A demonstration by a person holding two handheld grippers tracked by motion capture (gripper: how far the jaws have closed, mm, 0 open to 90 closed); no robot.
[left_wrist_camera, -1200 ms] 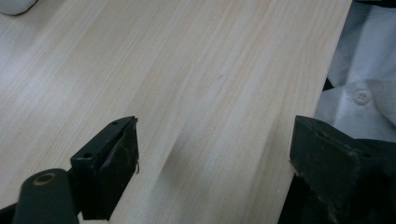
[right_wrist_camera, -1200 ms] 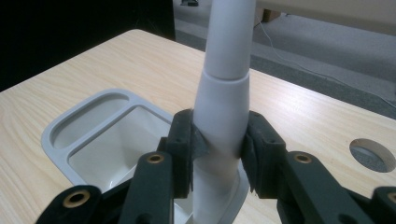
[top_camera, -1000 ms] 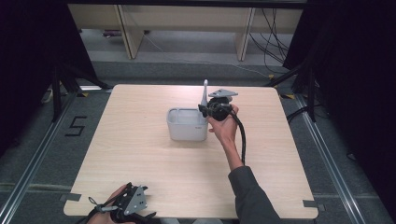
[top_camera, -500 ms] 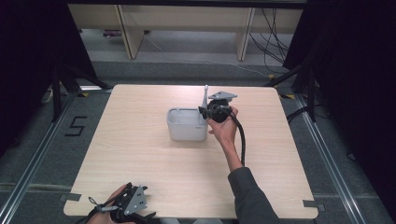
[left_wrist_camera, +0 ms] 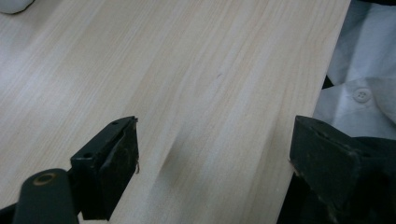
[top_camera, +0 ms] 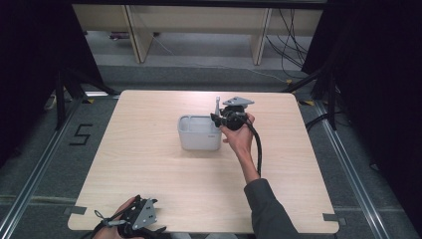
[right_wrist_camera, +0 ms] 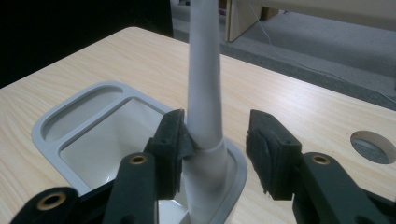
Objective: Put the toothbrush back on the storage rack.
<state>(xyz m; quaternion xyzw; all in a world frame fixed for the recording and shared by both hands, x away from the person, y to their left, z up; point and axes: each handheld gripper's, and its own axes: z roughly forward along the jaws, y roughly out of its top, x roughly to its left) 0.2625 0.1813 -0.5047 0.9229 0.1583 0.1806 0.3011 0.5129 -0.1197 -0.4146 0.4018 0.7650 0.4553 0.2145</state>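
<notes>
A grey plastic caddy point(top_camera: 199, 133) with two compartments stands near the middle of the table. A pale utensil handle point(top_camera: 217, 104) rises upright from its right end. My right gripper point(top_camera: 217, 119) sits at that end, held by a hand. In the right gripper view the caddy point(right_wrist_camera: 70, 116) lies below and the handle point(right_wrist_camera: 203, 93) stands between the jaws of the right gripper point(right_wrist_camera: 215, 149). One jaw touches the handle and the other stands apart, so the gripper is open. My left gripper point(top_camera: 144, 225) rests at the table's front edge, open point(left_wrist_camera: 215, 140) over bare wood.
A round hole point(right_wrist_camera: 373, 147) is cut in the tabletop beyond the caddy. A white shirt point(left_wrist_camera: 359, 93) hangs past the table edge beside the left gripper. Wooden shelving point(top_camera: 199, 20) stands behind the table, and cables point(top_camera: 293, 45) lie on the floor at the back right.
The utensil handle has sunk lower into the caddy, with the right gripper dropping slightly with it. The left gripper has stayed put.
</notes>
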